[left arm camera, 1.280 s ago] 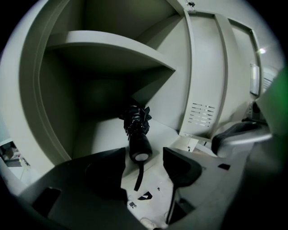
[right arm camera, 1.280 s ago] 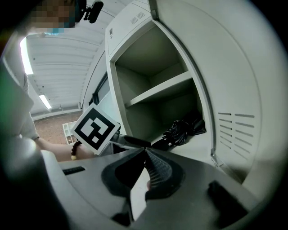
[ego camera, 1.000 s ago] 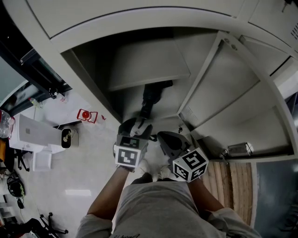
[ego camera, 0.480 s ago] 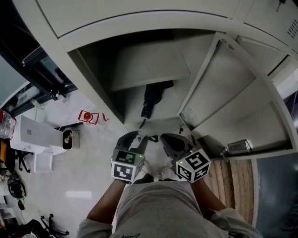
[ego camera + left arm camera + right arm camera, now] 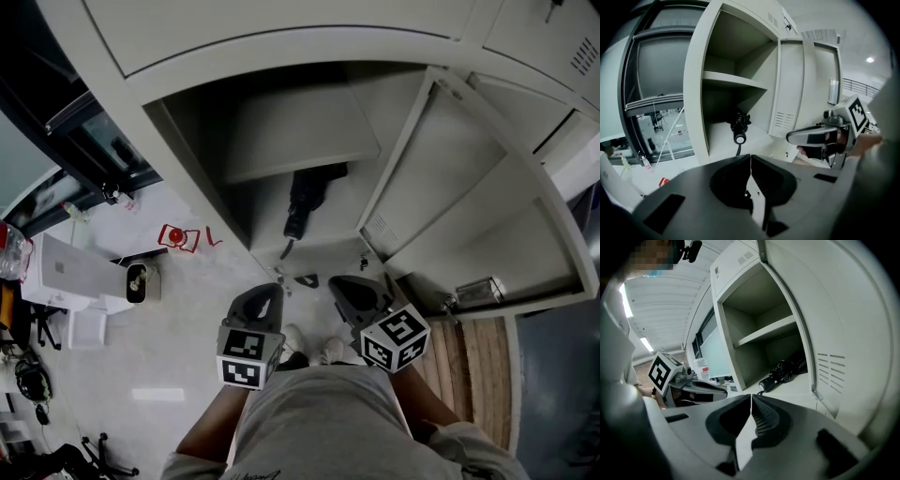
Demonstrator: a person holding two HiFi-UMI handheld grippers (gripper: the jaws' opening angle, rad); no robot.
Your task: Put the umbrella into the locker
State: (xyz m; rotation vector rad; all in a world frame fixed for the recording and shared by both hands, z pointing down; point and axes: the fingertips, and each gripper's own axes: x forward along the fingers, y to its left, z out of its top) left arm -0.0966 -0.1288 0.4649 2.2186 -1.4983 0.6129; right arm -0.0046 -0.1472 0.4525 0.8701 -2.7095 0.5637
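Note:
A folded black umbrella [image 5: 306, 199] lies on the floor of the open grey locker [image 5: 187, 141], under its shelf [image 5: 300, 141], with the handle end and cord toward me. My left gripper [image 5: 274, 291] hovers in front of the locker, clear of the umbrella; its jaws have just been closing and now meet with nothing between them. My right gripper [image 5: 337, 283] is beside it, shut and empty. The left gripper view shows the umbrella [image 5: 739, 126] beyond the left gripper [image 5: 750, 157]. The right gripper view shows the umbrella [image 5: 783, 370] past the right gripper [image 5: 751, 397].
The locker door [image 5: 469, 187] stands open at the right, its latch [image 5: 480, 295] near my right gripper. On the pale floor at the left are a white box [image 5: 66, 272] and a small red item [image 5: 175, 236]. Wooden boards [image 5: 478, 366] lie at the lower right.
My left gripper has drawn back from the umbrella's handle end toward my body, and its jaws have closed. The umbrella stays in the locker. The right gripper has barely moved.

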